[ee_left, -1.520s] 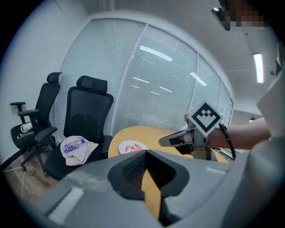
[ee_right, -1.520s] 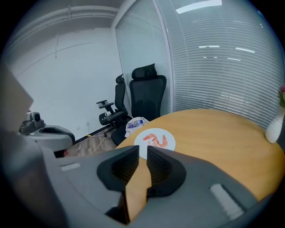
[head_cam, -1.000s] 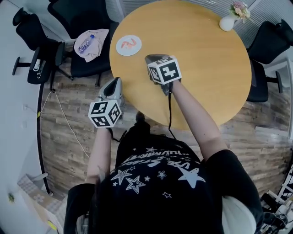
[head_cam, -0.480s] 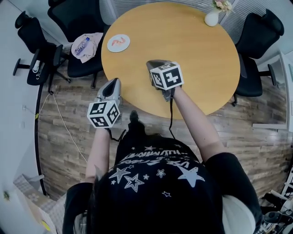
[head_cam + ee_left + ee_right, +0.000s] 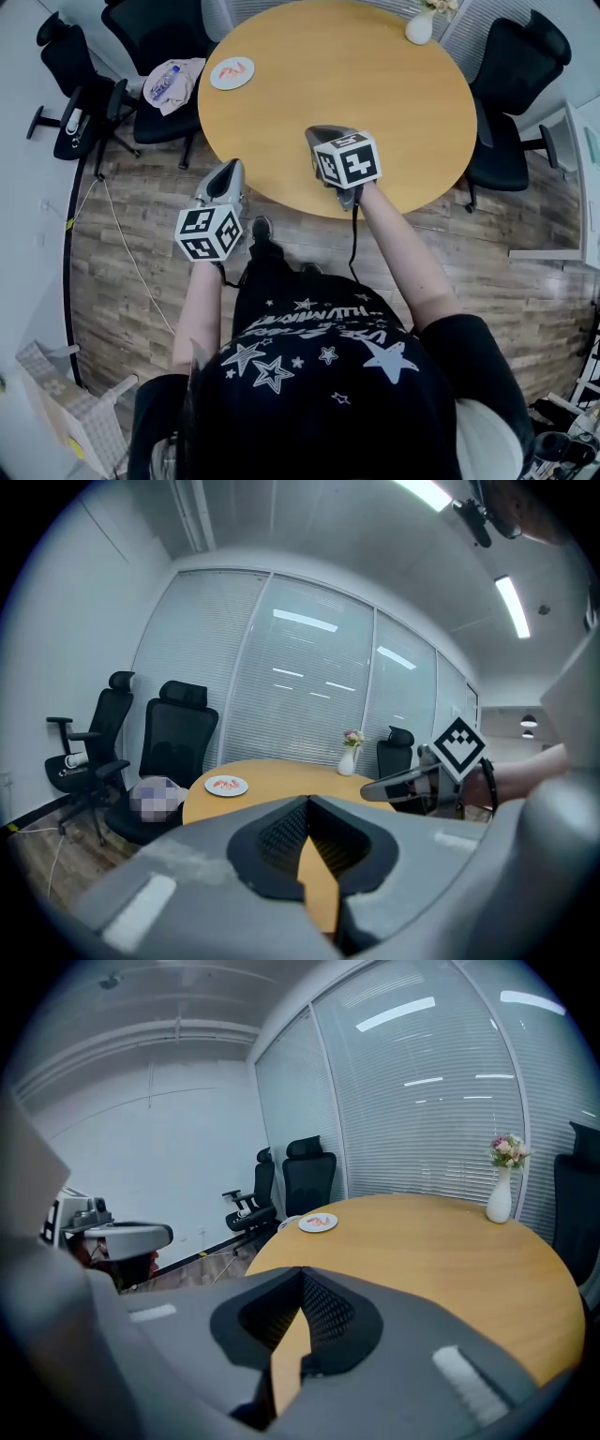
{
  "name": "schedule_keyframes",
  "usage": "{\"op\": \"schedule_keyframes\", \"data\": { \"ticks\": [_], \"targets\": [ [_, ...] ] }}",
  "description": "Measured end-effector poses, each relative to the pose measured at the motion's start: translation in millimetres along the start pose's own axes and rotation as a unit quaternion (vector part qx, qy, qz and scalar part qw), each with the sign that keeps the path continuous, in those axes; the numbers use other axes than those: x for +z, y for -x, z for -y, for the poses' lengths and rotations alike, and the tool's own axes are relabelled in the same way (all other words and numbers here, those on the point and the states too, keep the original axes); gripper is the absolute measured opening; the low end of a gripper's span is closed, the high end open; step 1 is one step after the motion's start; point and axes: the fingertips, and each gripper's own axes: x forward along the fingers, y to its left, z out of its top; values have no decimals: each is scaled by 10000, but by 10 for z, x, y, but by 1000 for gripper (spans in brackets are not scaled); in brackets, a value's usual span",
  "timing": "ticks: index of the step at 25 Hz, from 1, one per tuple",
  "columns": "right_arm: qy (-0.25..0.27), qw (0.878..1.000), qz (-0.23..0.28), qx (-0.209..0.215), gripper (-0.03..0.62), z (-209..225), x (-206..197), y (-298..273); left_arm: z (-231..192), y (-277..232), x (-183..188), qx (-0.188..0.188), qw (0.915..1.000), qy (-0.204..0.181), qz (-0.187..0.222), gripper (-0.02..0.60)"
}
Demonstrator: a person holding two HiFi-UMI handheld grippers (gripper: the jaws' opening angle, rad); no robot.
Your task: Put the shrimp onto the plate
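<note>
1. As far as the distance lets me judge, the shrimp [image 5: 232, 69] already lies on the plate [image 5: 219, 79], orange-red on white. That is where the task wants it, though one moment cannot say what put it there.
2. That plate sits close to the far-left rim of the round table [image 5: 375, 94], just beside a chair [image 5: 155, 127] holding a cloth and a bottle [image 5: 165, 82].
3. Both tongs are well apart from it. The left gripper [image 5: 229, 169] hangs over the floor [image 5: 141, 281] off the near edge, and the right gripper [image 5: 313, 132] hangs over the near edge itself. Each has its jaws closed tip to tip with nothing between them.
4. The risk I see is the plate's place at the rim: a knock from a gripper or an arm could slide it off toward the chair. Closed jaws arriving at the shrimp would likely shove it off the plate rather than take it.
5. The shirt [image 5: 319, 375] carries stars and a line of pale lettering, upside down and too warped to read. The marker cubes [image 5: 208, 232] show only black-and-white squares. The bottle's label is too small to read.
</note>
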Motion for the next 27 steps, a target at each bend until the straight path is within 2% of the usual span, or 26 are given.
{"op": "schedule_keyframes", "data": {
  "ticks": [12, 20, 27],
  "targets": [
    [91, 9999, -2, 92, 2, -103, -200, 277, 199, 184, -75, 17, 10000, 6, 15, 2],
    [29, 10000, -59, -16, 2, -169, -264, 271, 204, 135, -76, -264, 9996, 9, -92, 2],
    [29, 9999, -156, 36, 2, -421, -337, 265, 110, 264, -89, -407, 9989, -92, -213, 2]
  ]
}}
